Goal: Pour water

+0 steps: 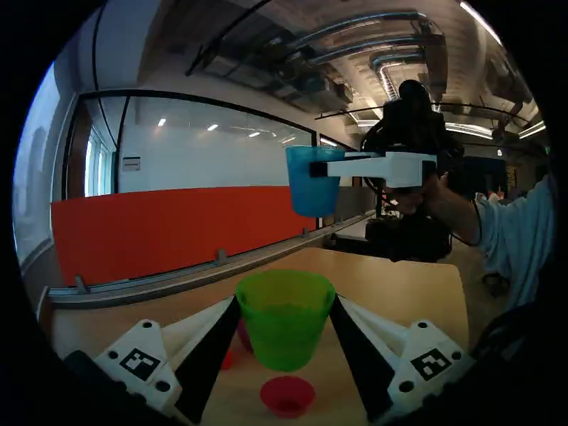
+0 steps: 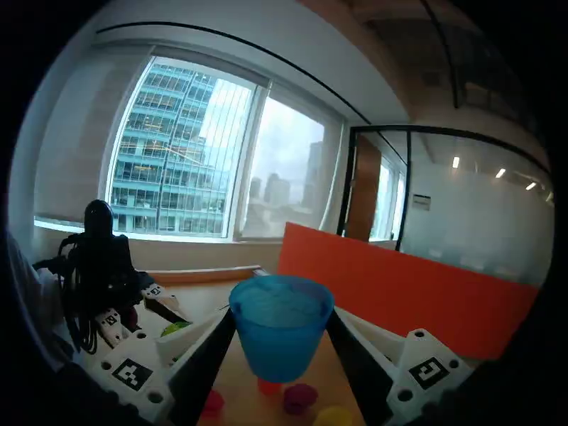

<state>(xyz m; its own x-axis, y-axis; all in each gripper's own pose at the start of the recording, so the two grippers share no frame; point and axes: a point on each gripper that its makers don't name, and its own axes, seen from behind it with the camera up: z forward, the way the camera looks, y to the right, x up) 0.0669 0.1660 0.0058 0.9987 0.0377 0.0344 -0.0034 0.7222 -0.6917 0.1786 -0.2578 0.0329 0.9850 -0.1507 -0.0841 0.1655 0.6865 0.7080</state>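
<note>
A green cup (image 1: pixel 284 334) stands upright between the fingers of my left gripper (image 1: pixel 284 305), which is shut on it just above the wooden table (image 1: pixel 397 284). Farther off and higher, a blue cup (image 1: pixel 312 188) hangs upright in my right gripper (image 1: pixel 317 170), with a person's hand (image 1: pixel 419 202) behind it. In the right gripper view the blue cup (image 2: pixel 280 334) sits clamped between that gripper's (image 2: pixel 280 316) fingers. The left gripper (image 2: pixel 167 312) with the green cup (image 2: pixel 174 329) is low on the left there. I cannot tell whether either cup holds water.
Small cups lie on the table below: a red one (image 1: pixel 287 394), and red (image 2: pixel 268 387), magenta (image 2: pixel 299 397) and yellow (image 2: pixel 334 415) ones. An orange partition (image 1: pixel 170 227) runs along the table's far edge. A dark camera rig (image 2: pixel 99 270) stands by the window.
</note>
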